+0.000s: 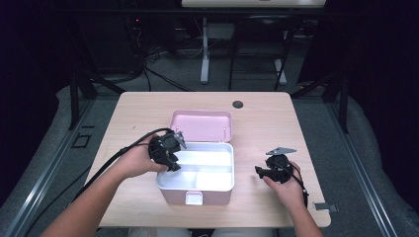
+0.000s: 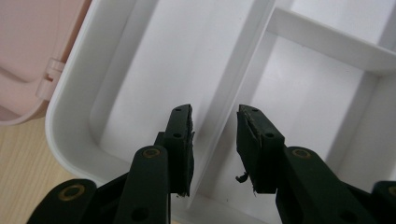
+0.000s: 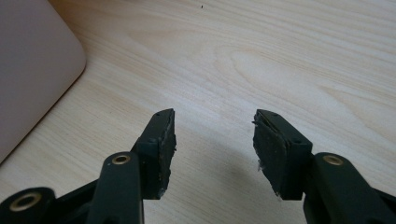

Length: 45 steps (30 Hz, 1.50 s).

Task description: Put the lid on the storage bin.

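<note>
From above, the pink box (image 1: 195, 170) sits near the middle of the wooden table (image 1: 257, 123), slightly toward my side. Its long axis runs left to right across the table; the lid (image 1: 201, 125) is thrown back on the far side, and the latch tab (image 1: 193, 198) on the front wall points toward me. Inside is a white tray, one long compartment across the back and two smaller ones in front. My left gripper (image 1: 170, 160) hangs over the tray's left end, angled down into it. My right gripper (image 1: 262, 173) rests well apart from the box on bare table to its right, pointing left toward it.

In the left gripper view, my left gripper (image 2: 215, 140) has its jaws parted with nothing pinched; they straddle a white divider (image 2: 224, 102) that runs up between them without pad contact. The rim's rounded corner lies at left, with a pink hinge and the lid beyond.

In the right gripper view, my right gripper (image 3: 215, 149) is released, jaws apart over bare wood, and the box's pink rounded corner (image 3: 32, 70) lies at upper left.
</note>
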Tool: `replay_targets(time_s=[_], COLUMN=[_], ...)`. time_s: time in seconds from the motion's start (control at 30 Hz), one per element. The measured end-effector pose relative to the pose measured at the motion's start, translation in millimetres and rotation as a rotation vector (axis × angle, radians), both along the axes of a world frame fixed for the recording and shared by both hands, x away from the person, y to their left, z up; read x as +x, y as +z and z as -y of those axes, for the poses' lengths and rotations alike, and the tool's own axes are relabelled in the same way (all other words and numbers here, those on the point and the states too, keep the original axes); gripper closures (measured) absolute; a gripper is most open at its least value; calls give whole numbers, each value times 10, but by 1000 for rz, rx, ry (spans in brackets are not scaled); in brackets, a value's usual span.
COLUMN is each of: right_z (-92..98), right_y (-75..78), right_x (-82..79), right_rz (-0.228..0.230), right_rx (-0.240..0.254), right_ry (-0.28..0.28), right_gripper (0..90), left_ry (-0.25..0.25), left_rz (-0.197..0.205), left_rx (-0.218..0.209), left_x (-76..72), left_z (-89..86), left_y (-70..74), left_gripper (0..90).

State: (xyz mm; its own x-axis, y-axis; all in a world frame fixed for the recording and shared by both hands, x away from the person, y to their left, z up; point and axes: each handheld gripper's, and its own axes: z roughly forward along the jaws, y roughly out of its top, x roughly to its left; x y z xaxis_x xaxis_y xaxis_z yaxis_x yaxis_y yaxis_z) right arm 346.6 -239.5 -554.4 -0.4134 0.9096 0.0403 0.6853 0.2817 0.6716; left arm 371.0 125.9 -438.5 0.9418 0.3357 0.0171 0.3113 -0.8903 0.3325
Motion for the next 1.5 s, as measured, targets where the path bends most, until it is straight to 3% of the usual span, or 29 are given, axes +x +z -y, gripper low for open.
replay_targets(time_s=[0.03,0.1,0.13,0.23,0.37,0.43,0.53,0.77,0.97,1.27,1.5], right_z=[-4,-7,-8,-2,37,47,56,-53,-276,-511,-623], right_y=[-1,0,8,26,125,158,297,544,766,907,946], right_x=[3,4,8,19,80,99,185,387,658,886,1091], right_rz=[0,-1,-6,-7,-5,-4,19,38,51,51,37], right_rx=[3,9,17,27,120,138,224,199,186,161,200], right_ry=[2,4,1,-1,-23,-29,-43,-38,-22,4,-28], right_gripper=[483,483,489,494,495,497,503,517,525,519,519], left_ry=[10,15,31,32,44,74,104,99,105,104,104], left_rz=[-6,-10,-5,12,31,39,49,59,68,78,79], left_rx=[-41,-56,-95,-98,-123,-161,-229,-253,-252,-248,-250], left_x=[-9,-11,-20,-49,-113,-113,-130,-155,-170,-179,-180], left_z=[-67,-98,-151,-178,-200,-246,-316,-347,-339,-338,-337], left_y=[-38,-57,-94,-100,-119,-139,-180,-198,-200,-203,-204], left_gripper=[659,660,673,683,661,684,723,724,721,717,717])
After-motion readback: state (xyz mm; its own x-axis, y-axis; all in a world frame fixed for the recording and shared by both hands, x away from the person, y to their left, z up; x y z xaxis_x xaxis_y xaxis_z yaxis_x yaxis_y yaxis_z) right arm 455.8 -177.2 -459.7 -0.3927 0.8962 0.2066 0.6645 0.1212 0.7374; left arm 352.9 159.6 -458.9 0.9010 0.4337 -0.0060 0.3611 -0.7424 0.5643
